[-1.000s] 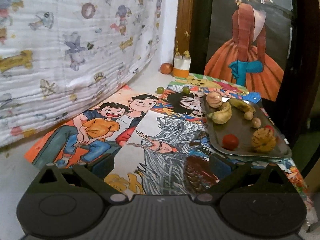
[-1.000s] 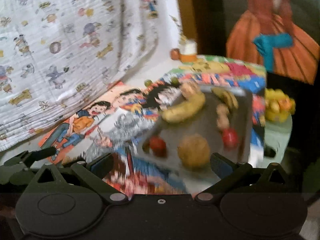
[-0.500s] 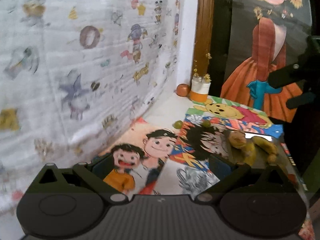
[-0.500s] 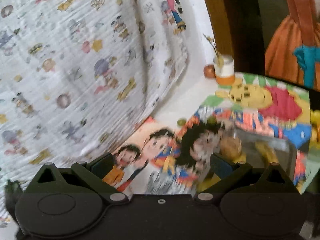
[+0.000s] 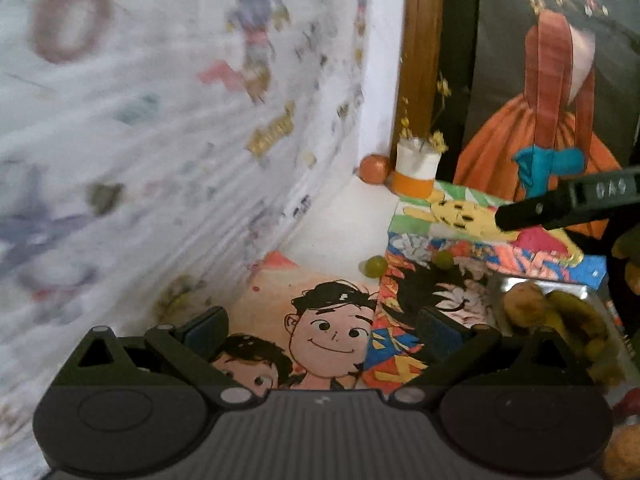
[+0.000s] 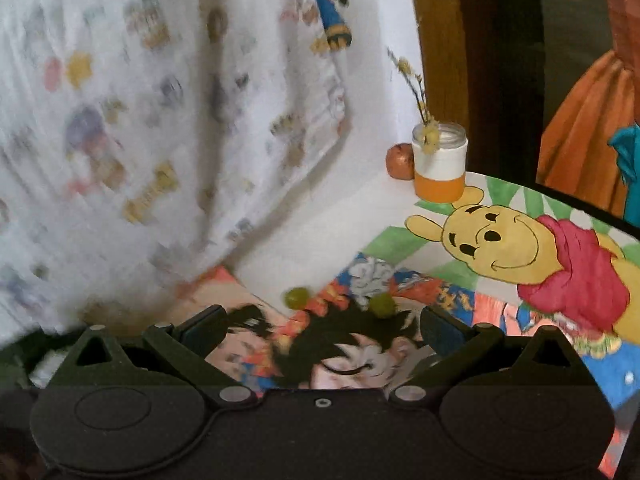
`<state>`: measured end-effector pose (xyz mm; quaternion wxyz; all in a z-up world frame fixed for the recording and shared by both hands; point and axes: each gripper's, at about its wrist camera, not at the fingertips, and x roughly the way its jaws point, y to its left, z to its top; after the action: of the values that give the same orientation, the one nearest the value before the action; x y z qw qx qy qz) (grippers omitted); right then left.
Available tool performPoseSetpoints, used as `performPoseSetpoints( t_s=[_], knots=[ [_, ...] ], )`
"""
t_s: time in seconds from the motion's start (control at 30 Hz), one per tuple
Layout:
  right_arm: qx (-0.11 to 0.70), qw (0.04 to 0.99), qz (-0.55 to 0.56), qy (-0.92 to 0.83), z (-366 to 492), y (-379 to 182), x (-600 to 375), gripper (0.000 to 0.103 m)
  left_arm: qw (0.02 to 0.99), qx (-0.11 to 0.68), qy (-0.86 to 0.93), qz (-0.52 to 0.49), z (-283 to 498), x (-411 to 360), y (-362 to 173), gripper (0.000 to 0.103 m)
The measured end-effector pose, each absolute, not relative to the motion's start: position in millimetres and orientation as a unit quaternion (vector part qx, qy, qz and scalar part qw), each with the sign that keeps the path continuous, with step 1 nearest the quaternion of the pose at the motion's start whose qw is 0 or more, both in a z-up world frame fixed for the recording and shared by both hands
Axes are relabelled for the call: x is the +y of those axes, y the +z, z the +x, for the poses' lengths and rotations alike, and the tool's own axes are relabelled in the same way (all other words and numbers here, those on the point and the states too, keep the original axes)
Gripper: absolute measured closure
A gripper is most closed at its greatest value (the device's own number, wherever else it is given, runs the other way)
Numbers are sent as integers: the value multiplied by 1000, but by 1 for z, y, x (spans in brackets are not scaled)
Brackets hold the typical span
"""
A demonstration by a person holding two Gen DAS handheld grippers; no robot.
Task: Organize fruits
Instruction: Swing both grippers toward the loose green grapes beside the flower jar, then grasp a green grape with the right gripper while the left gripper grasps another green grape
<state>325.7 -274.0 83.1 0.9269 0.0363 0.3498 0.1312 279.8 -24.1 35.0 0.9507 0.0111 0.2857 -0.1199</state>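
Observation:
Two small green fruits lie on the picture-covered table, one on the white strip and one on a drawing. In the right wrist view they sit just beyond my open right gripper. A reddish round fruit rests in the back corner beside a jar. The metal tray at the right holds a brown fruit and bananas. My left gripper is open and empty, short of the green fruits. One right gripper finger reaches in above the tray.
A white and orange jar with dried yellow flowers stands in the corner. A printed white cloth hangs along the left. A wooden post and a painting of an orange dress close the back. The yellow bear drawing covers the table's right.
Both grippers have moved forward towards the back corner, so the green fruits and jar look larger. The tray has left the right wrist view and slid to the left view's right edge.

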Motion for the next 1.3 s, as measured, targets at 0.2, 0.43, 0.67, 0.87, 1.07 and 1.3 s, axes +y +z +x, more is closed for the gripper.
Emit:
performPoseSetpoints(
  t_s=[0.2, 0.43, 0.67, 0.87, 1.07, 1.3],
  knots=[
    [353, 924, -58, 138, 357, 48, -273, 1, 943, 298, -146, 34, 325, -38, 14, 0],
    [378, 910, -91, 143, 392, 18, -278, 7, 940, 307, -148, 10, 371, -52, -3, 0],
    [395, 900, -75, 166, 413, -4, -281, 14, 934, 311, -174, -9, 405, -66, -13, 0],
    [389, 902, -89, 166, 421, -5, -284, 30, 932, 309, -187, 6, 419, -78, -22, 1],
    [387, 899, -121, 167, 425, -8, -281, 50, 933, 296, -201, 25, 422, -86, -23, 12],
    [391, 892, -130, 186, 428, -10, -281, 62, 924, 308, -225, 38, 425, -92, -30, 26]
  ],
)
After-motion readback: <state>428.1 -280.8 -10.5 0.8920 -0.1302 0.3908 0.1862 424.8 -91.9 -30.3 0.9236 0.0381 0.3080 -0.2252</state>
